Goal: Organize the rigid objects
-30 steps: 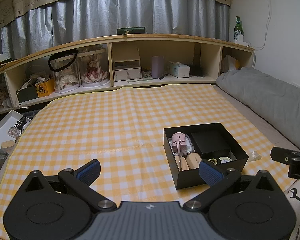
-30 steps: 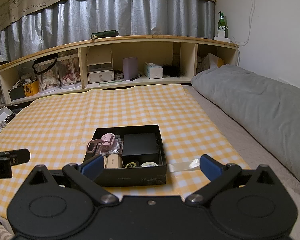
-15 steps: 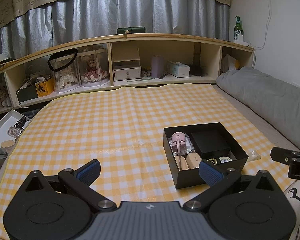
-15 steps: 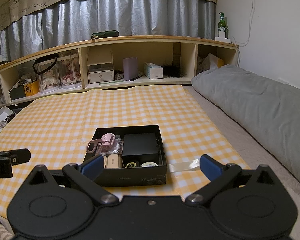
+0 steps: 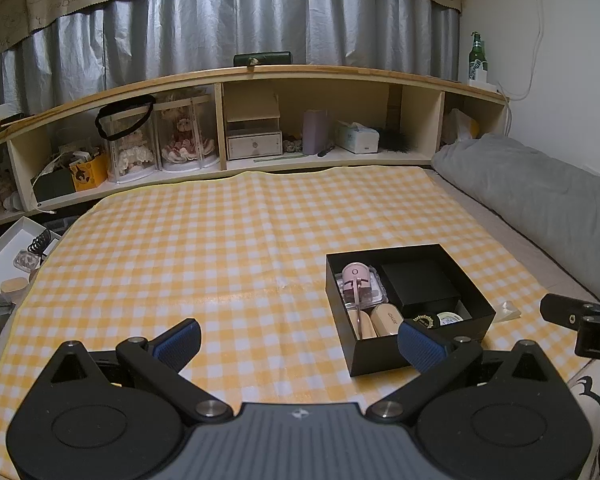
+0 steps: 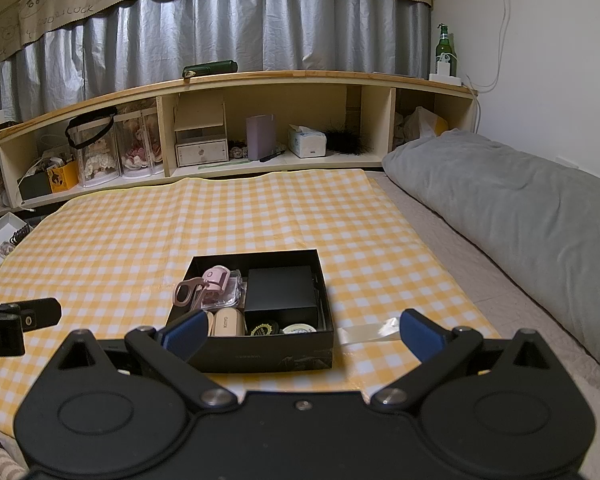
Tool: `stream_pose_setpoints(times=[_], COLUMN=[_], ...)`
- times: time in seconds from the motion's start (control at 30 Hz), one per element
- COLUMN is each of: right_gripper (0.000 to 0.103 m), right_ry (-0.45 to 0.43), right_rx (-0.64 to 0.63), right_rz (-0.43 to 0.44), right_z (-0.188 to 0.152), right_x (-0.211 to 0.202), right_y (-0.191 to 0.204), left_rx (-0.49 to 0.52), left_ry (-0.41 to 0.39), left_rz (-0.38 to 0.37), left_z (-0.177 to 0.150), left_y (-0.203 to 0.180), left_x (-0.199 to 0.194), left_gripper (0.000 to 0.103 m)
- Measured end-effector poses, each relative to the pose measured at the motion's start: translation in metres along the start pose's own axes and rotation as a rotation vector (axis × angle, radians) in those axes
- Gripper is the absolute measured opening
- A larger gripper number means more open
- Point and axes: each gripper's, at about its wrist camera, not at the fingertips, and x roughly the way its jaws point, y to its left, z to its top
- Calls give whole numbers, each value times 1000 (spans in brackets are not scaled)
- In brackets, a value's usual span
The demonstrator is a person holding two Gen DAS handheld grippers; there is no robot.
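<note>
Right gripper (image 6: pixel 300 330) hangs with its jaws spread wide and nothing between them, low over the near wall of the black box (image 6: pixel 260 354), while the left gripper (image 5: pixel 300 342), just as wide and empty, sits off to the box's left over the checked cloth (image 5: pixel 220 240). The box lies on that cloth, packed with a pink eyelash curler (image 6: pixel 204 286), a smaller black case (image 6: pixel 282 292) and small tins. If a piece is coming out, the curler looks easiest: drop straight down and close across its handles, clear of the box wall.

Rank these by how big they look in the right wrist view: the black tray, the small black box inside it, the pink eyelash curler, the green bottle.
1. black tray
2. small black box
3. pink eyelash curler
4. green bottle

The bottle stands far back on the shelf, so its real size is unsure.
</note>
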Motion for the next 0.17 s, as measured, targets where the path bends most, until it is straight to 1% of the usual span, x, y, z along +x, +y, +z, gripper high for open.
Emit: stream_pose_setpoints(times=[0.17], right_gripper=[103], right_ry=[-1], right_rx=[-1], right_rz=[0], right_z=[0], right_x=[0], right_y=[0], left_rx=[3], left_ry=[2], left_rz=[6], left_z=[-1], left_y=[-1], left_x=[1], left_gripper=[103])
